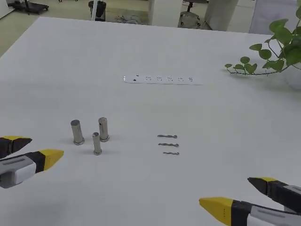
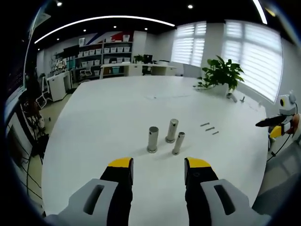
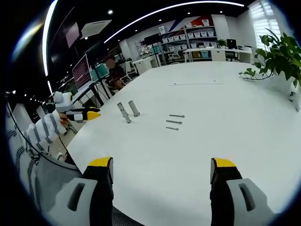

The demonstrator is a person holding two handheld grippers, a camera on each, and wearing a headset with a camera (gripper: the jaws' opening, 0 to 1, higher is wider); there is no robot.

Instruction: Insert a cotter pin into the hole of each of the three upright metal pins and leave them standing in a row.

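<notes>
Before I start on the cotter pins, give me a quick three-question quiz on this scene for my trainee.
1. Multiple choice: how many cotter pins lie on the table, apart from the metal pins? A two, B three, C five.
2. True or false: a cotter pin already sits in one metal pin's hole.
3. Fill in: the left gripper and the right gripper both have their jaws ____.
Key: 1 B; 2 false; 3 open.
</notes>
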